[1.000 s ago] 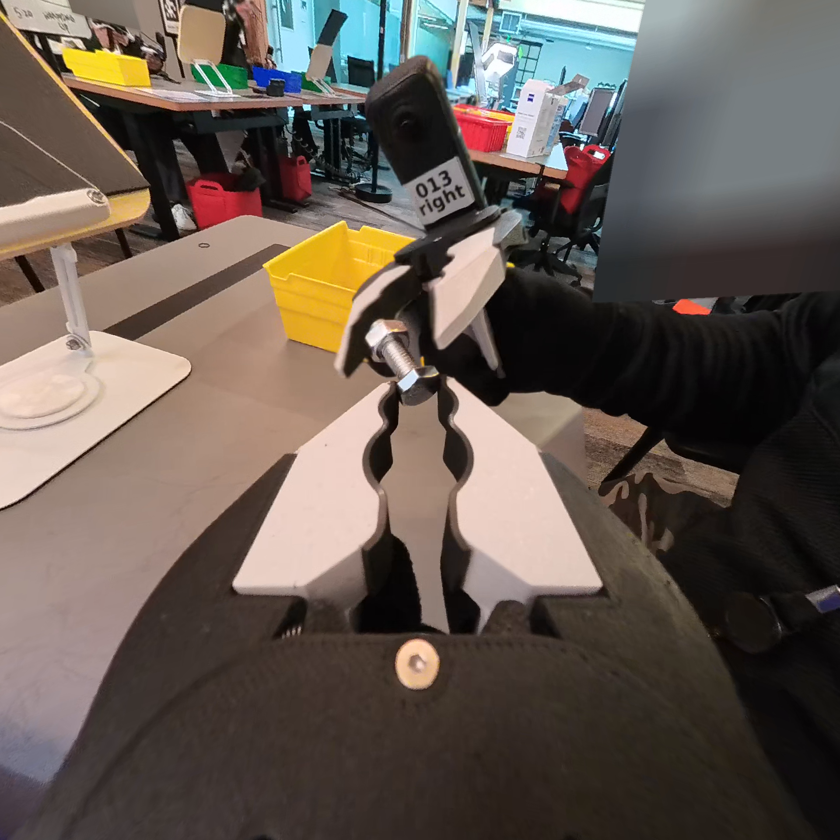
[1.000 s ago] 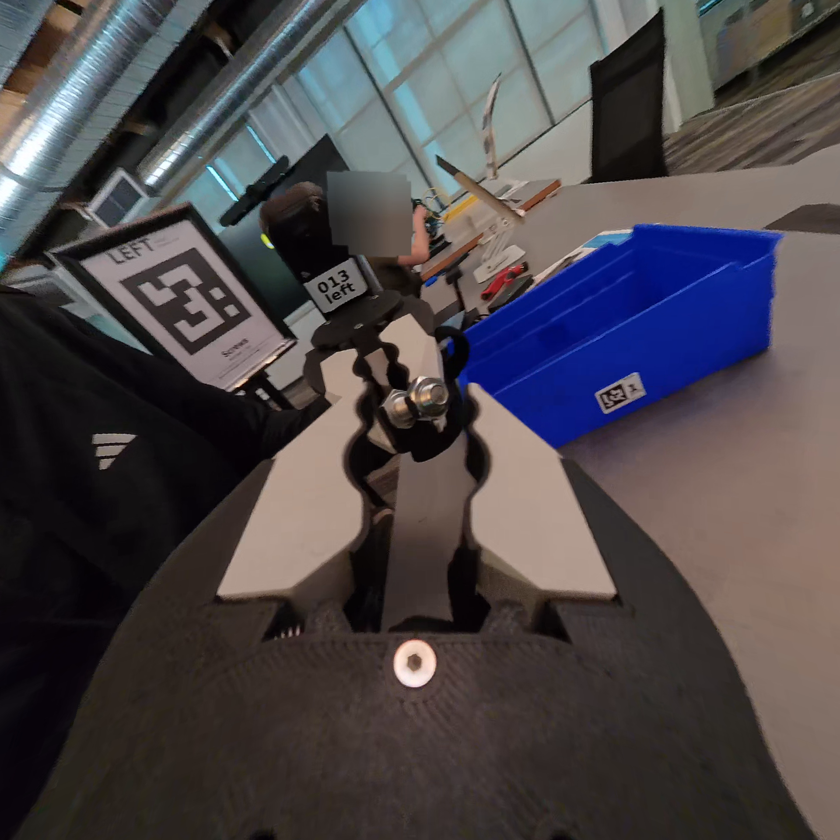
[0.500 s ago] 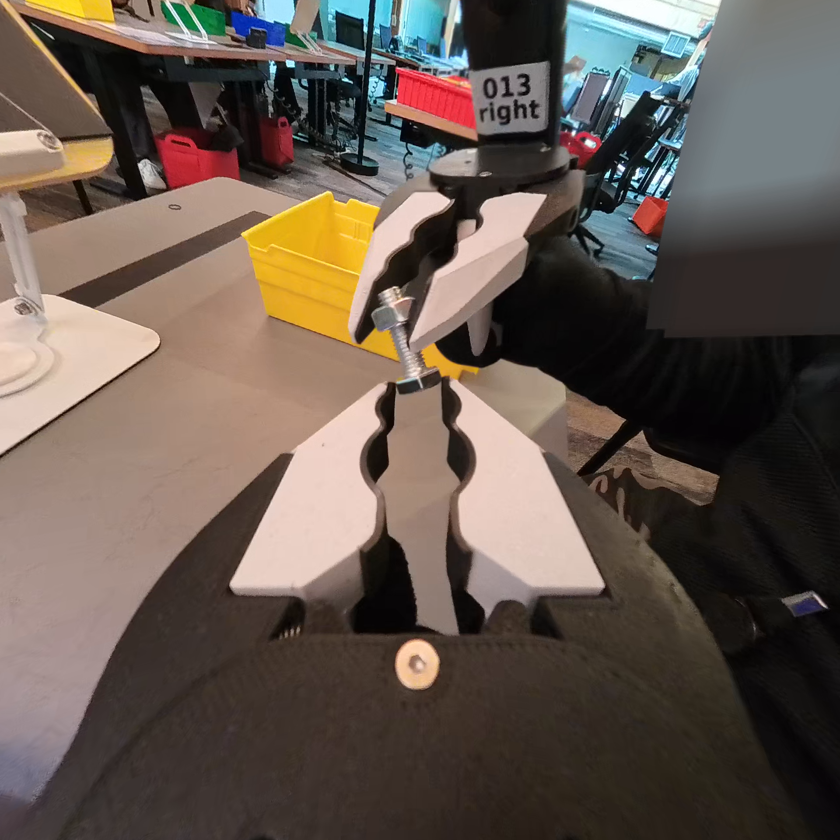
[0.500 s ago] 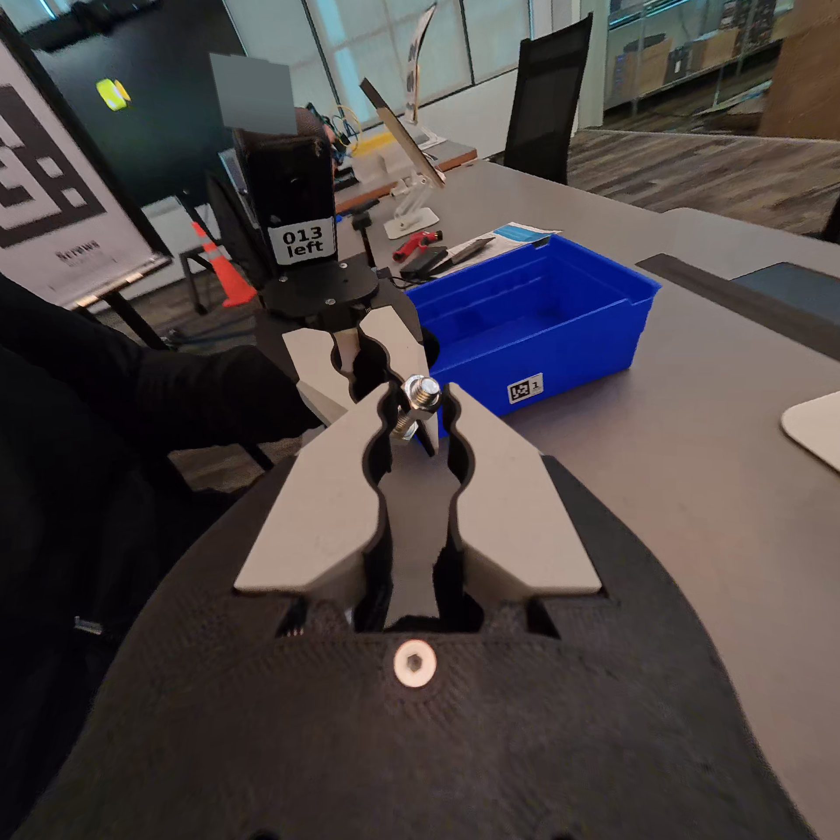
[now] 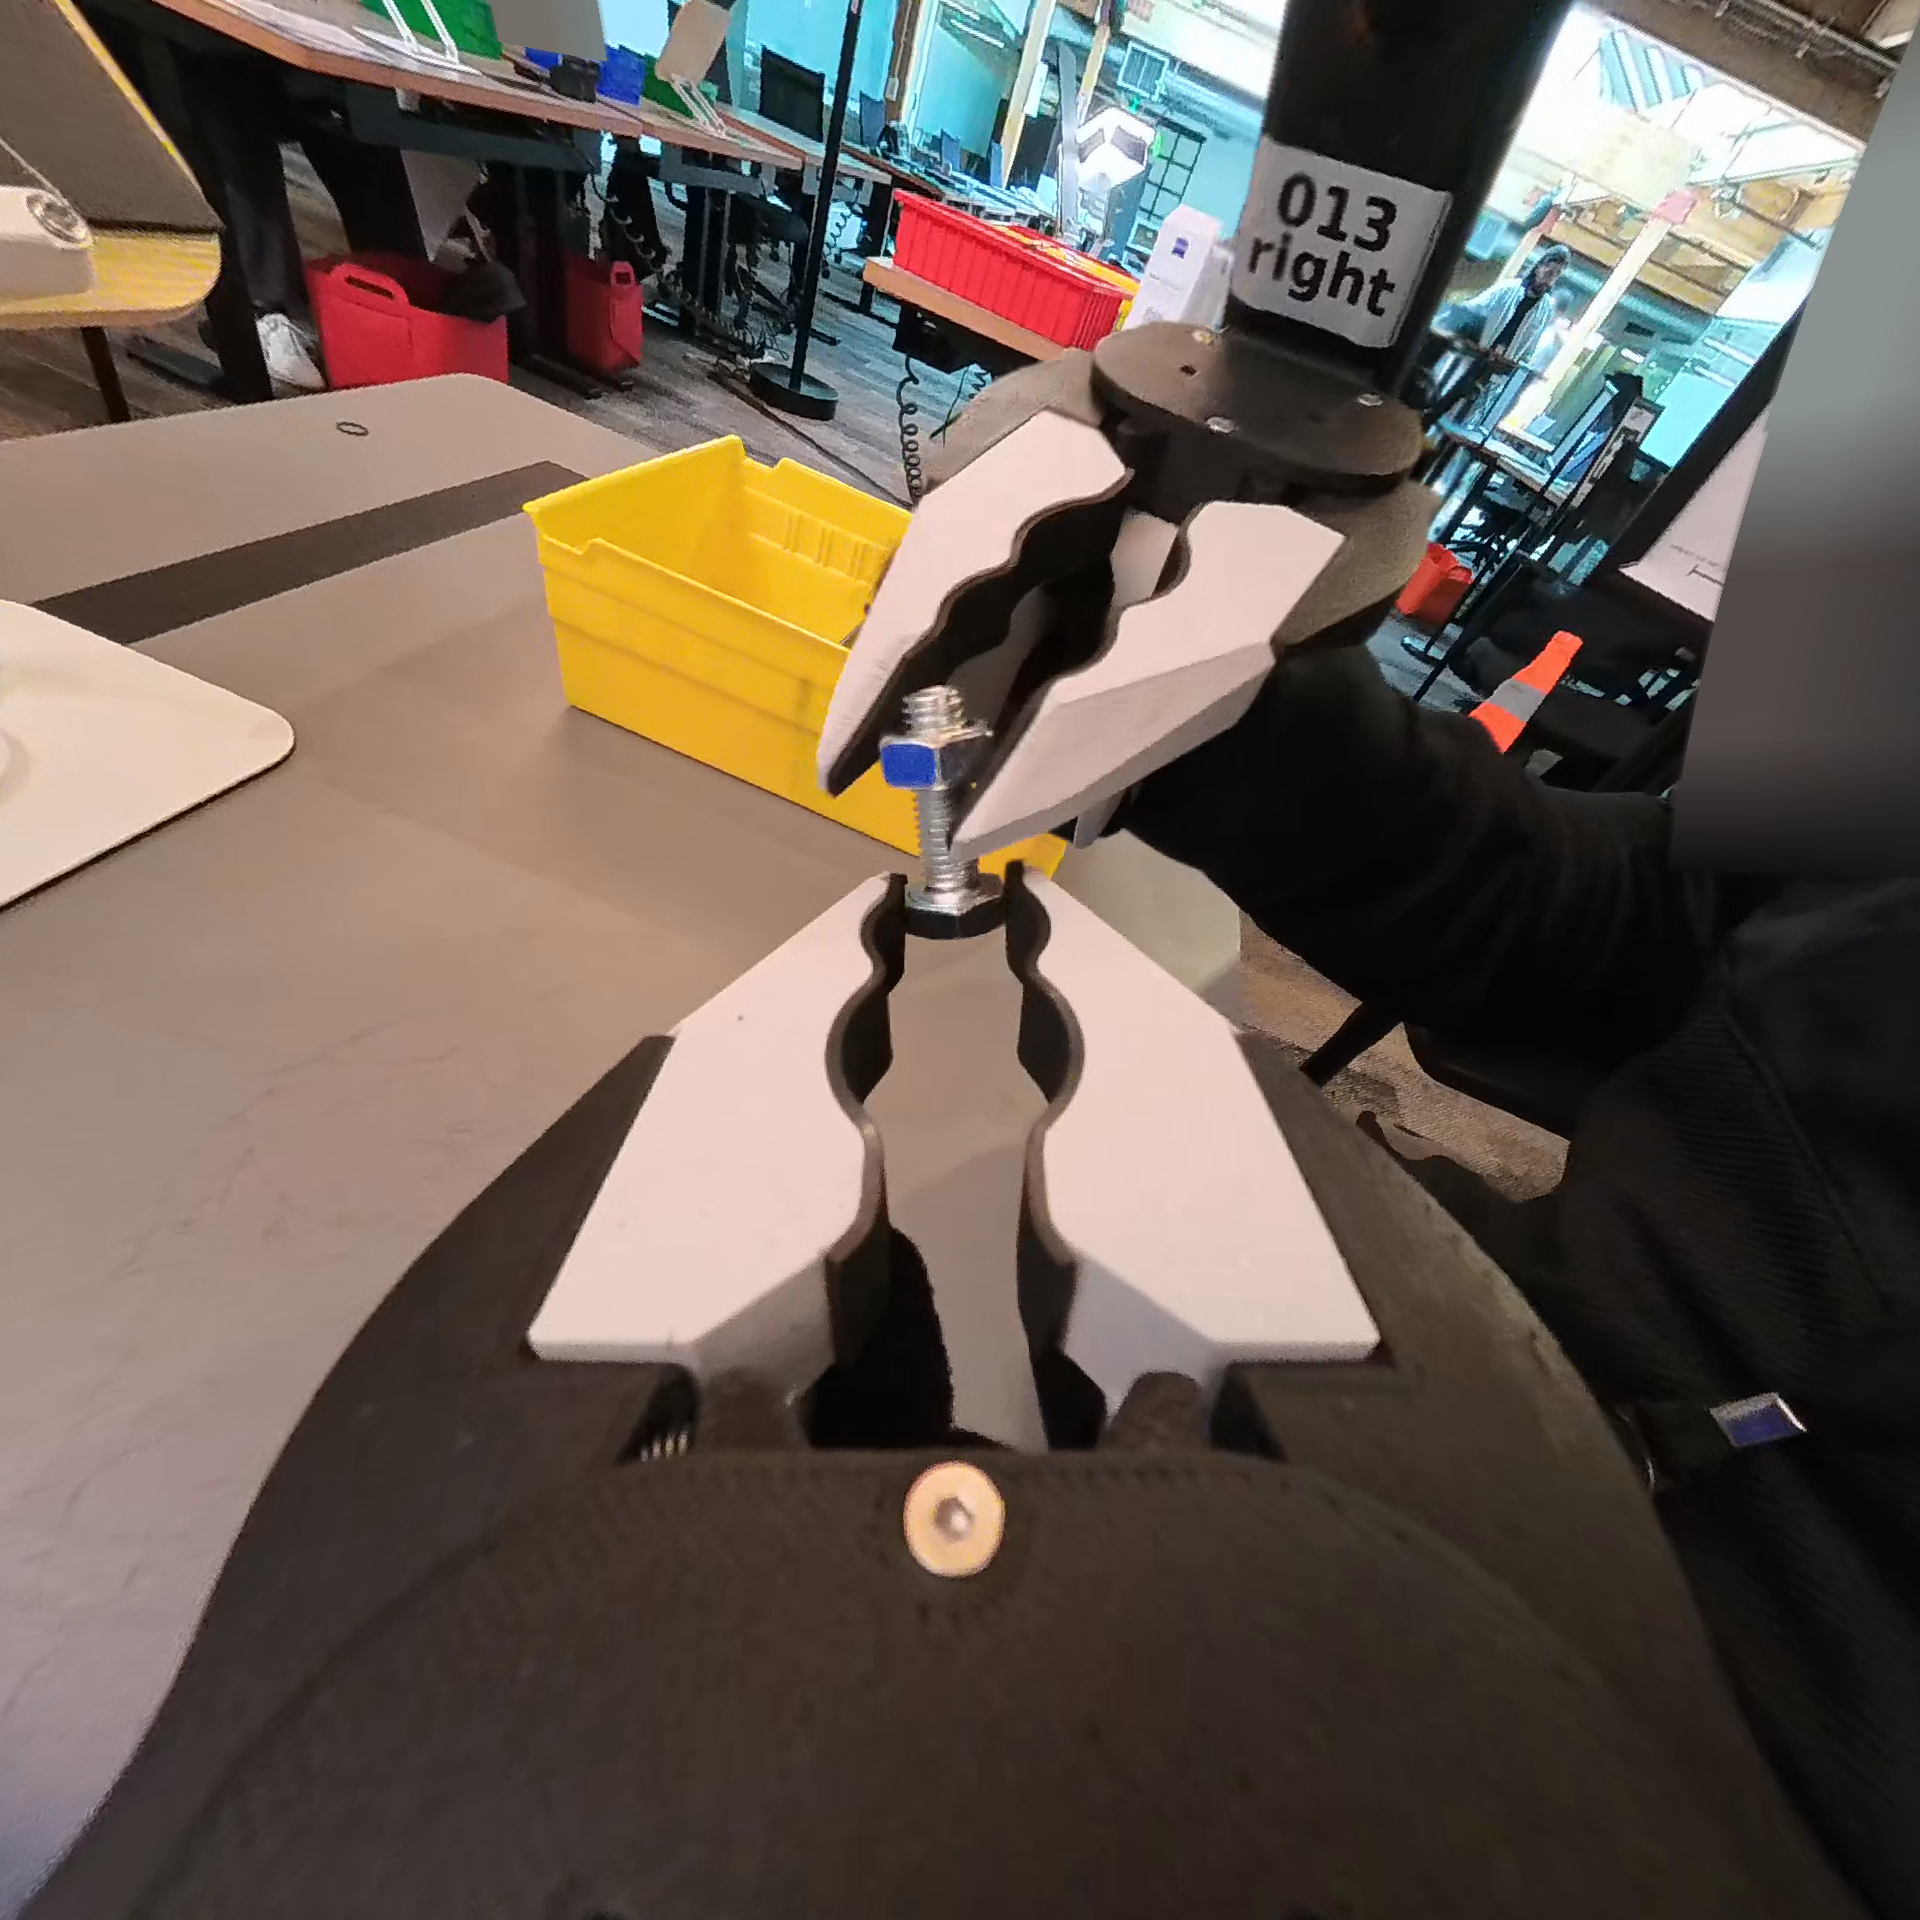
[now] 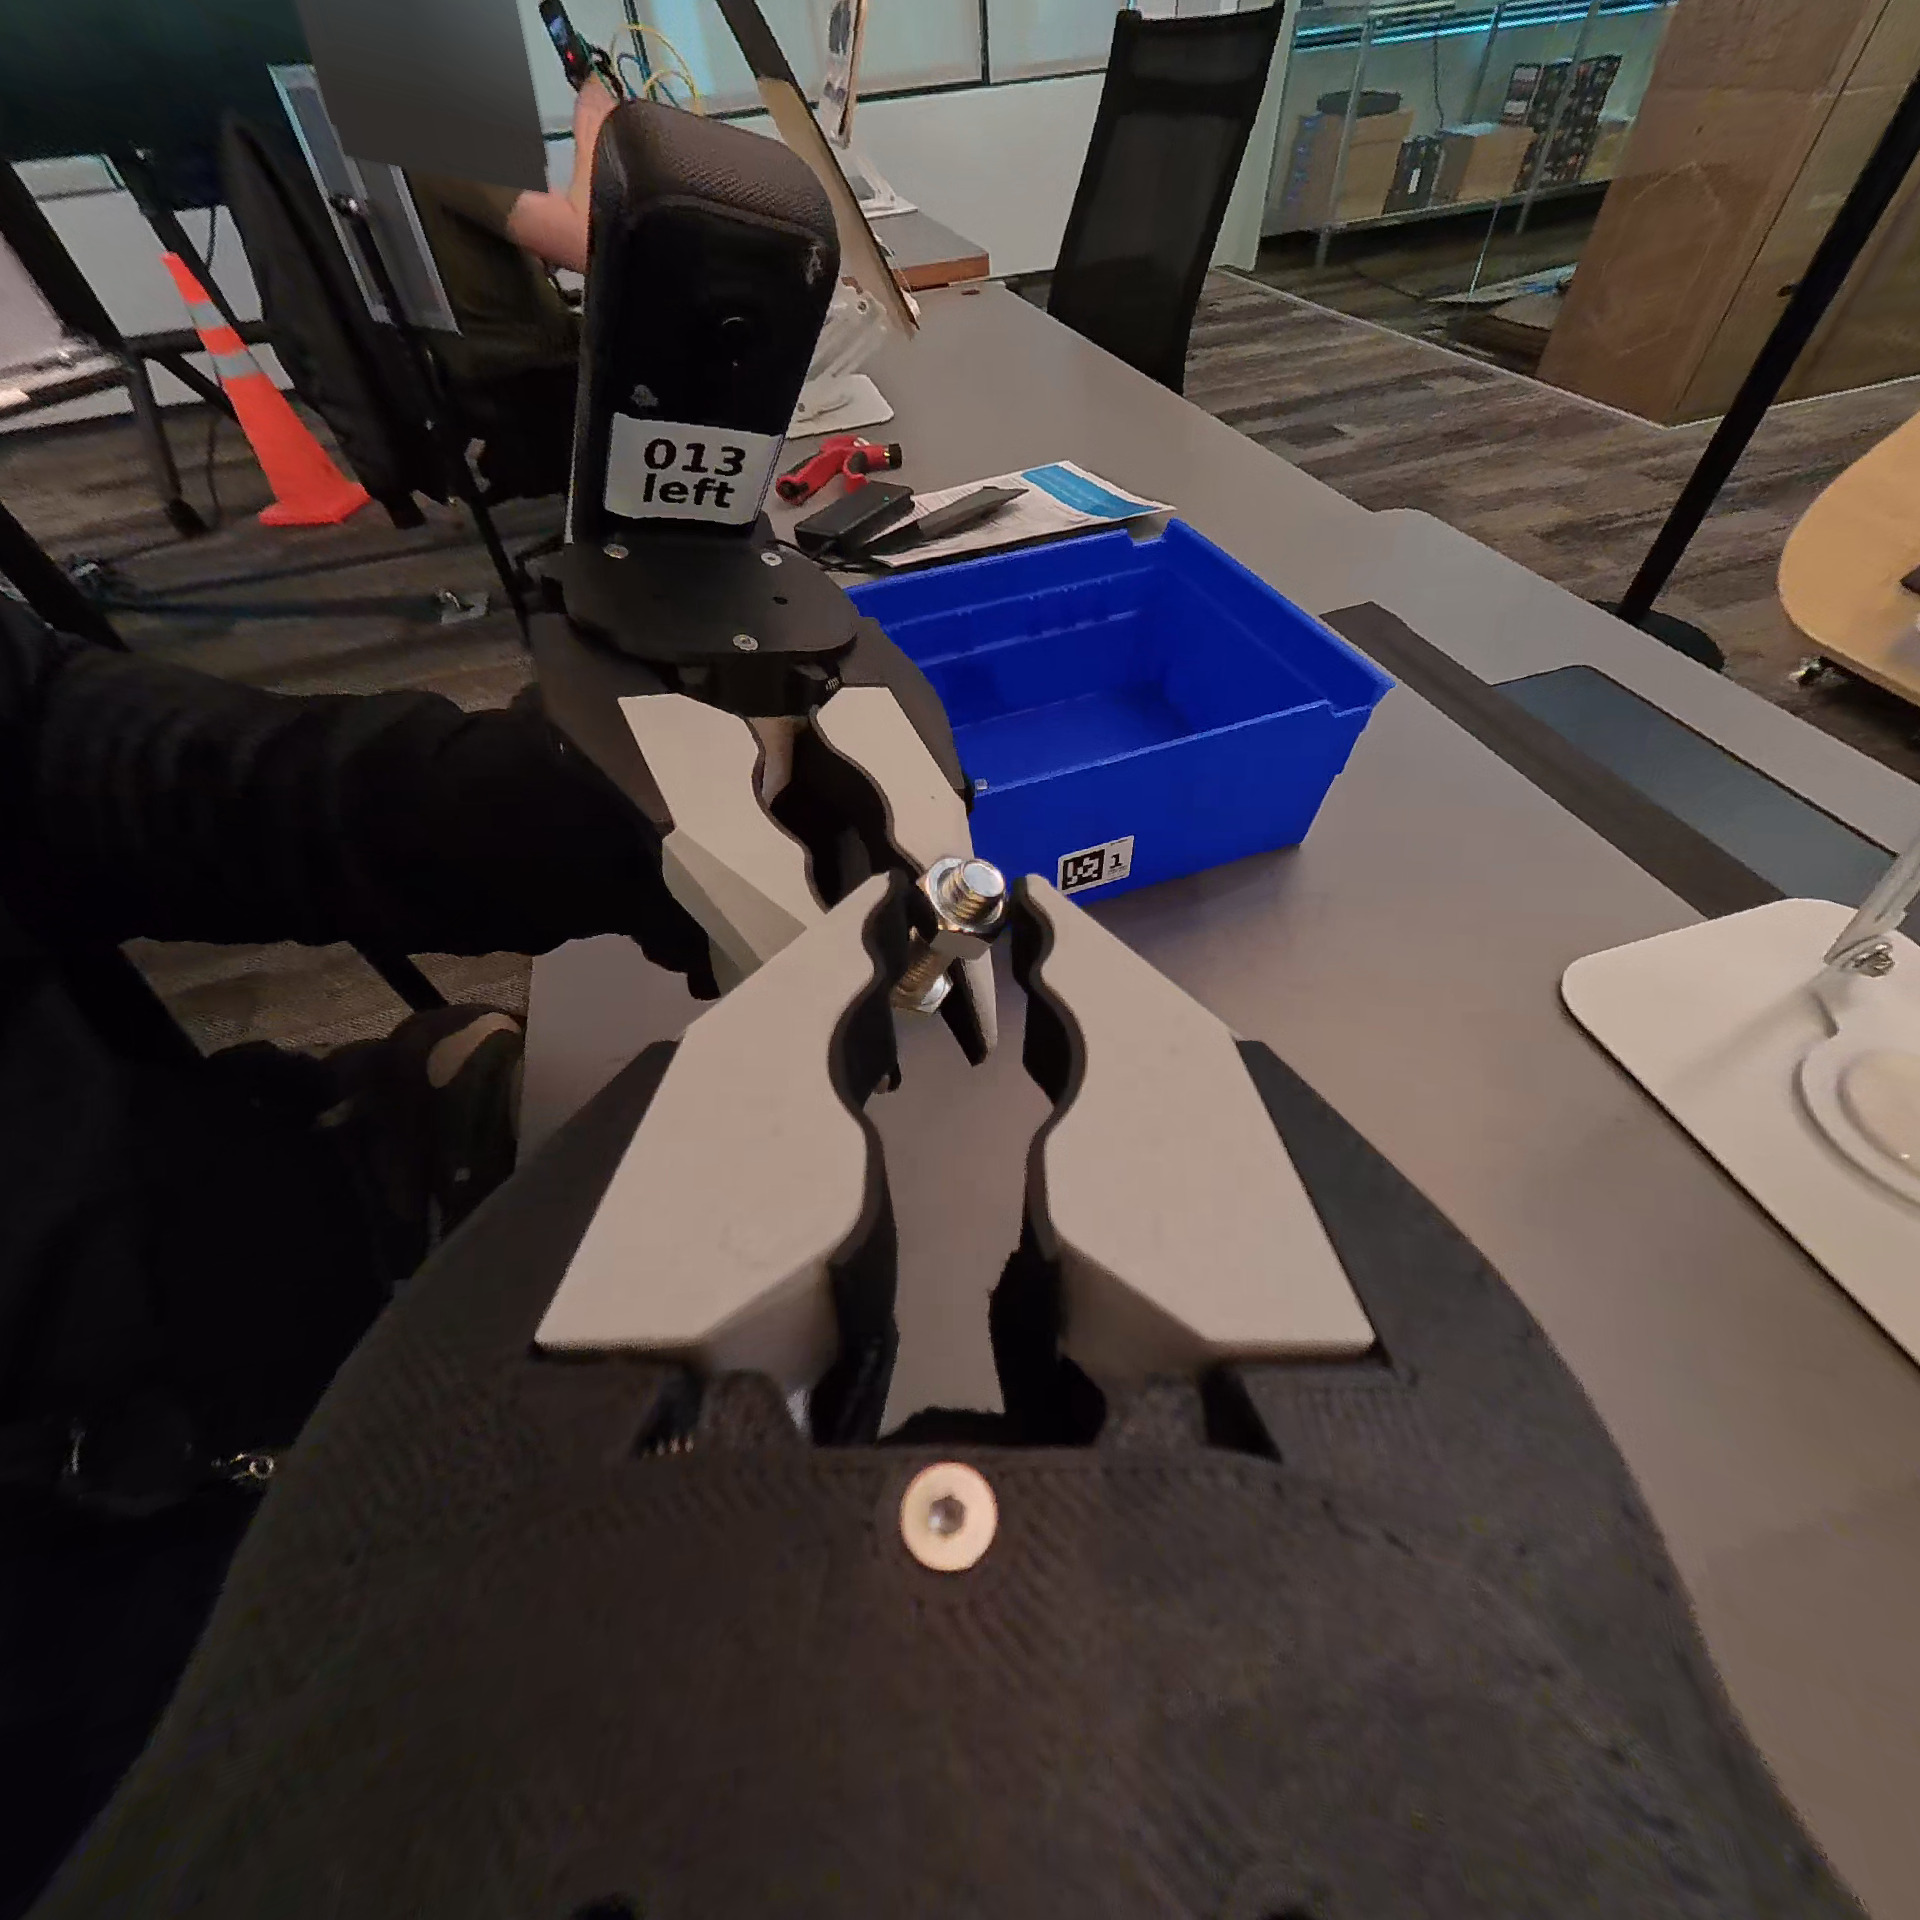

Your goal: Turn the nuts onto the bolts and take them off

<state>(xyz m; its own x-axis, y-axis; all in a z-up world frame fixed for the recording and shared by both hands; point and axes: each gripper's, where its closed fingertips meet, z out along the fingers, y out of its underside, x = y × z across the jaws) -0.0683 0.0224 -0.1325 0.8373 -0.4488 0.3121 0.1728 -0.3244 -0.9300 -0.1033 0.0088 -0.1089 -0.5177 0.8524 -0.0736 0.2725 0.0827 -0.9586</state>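
A silver bolt (image 5: 933, 831) stands upright between the two grippers, above the grey table (image 5: 312, 987). My left gripper (image 5: 948, 902) is shut on the bolt's head (image 5: 948, 906) from below. My right gripper (image 5: 906, 777) comes down from above and is shut on the hex nut (image 5: 932, 754) near the top of the thread. In the right wrist view my right gripper (image 6: 954, 906) holds the nut (image 6: 964, 927), with the thread end (image 6: 972, 883) sticking out past it. The left gripper (image 6: 940, 1023) grips the bolt's head (image 6: 920, 1000) below.
A yellow bin (image 5: 675, 623) stands just behind the grippers. A blue bin (image 6: 1143, 800) with nothing in it sits on the other side. White stand bases (image 5: 114, 727) (image 6: 1756, 1081) lie on the table. Papers and a red tool (image 6: 847, 460) lie farther back. A black-gloved hand (image 5: 1351, 810) holds the right gripper. The grippers are tip to tip, or close to it.
Both grippers have swung round while still gripping. The bolt has gone from tilted to upright, and the right gripper now sits above it, pointing down.
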